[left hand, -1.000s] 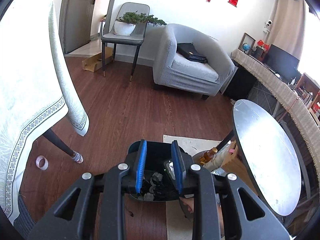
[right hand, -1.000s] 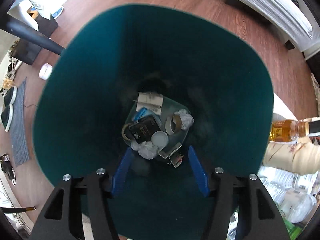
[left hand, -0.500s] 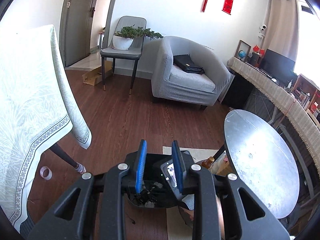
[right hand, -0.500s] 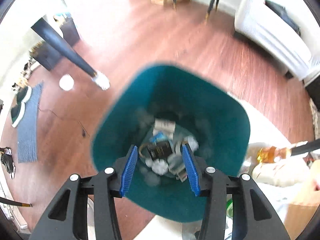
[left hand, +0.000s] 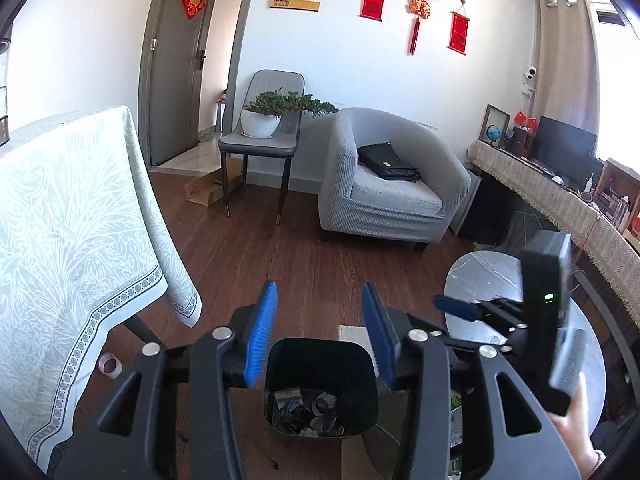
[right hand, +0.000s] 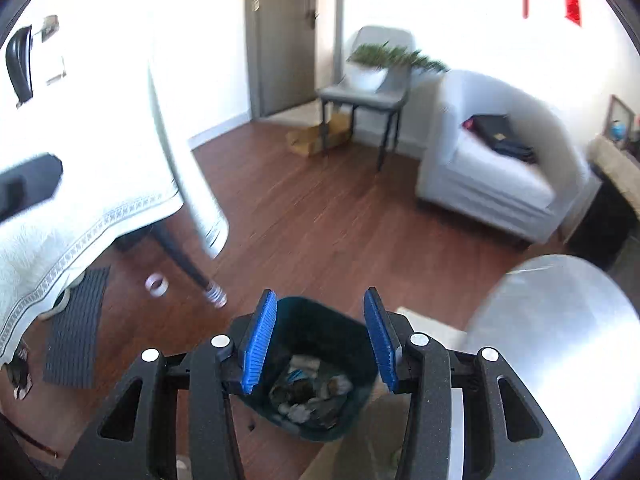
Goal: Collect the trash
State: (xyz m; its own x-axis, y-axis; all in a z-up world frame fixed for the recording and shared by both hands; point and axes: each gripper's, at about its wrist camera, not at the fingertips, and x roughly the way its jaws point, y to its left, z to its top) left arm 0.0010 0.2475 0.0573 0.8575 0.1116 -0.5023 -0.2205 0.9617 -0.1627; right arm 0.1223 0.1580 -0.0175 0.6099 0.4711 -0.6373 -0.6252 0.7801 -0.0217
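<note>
Both grippers [left hand: 320, 330] [right hand: 320, 338] above bin [left hand: 320, 364] — seemingly empty

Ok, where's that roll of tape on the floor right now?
The tape roll lies on the wood floor at lower left in both wrist views, beside the foot of the table leg, left of the trash bin.

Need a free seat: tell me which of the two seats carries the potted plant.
The slim grey chair by the door carries the potted plant; the armchair holds a black bag.
</note>
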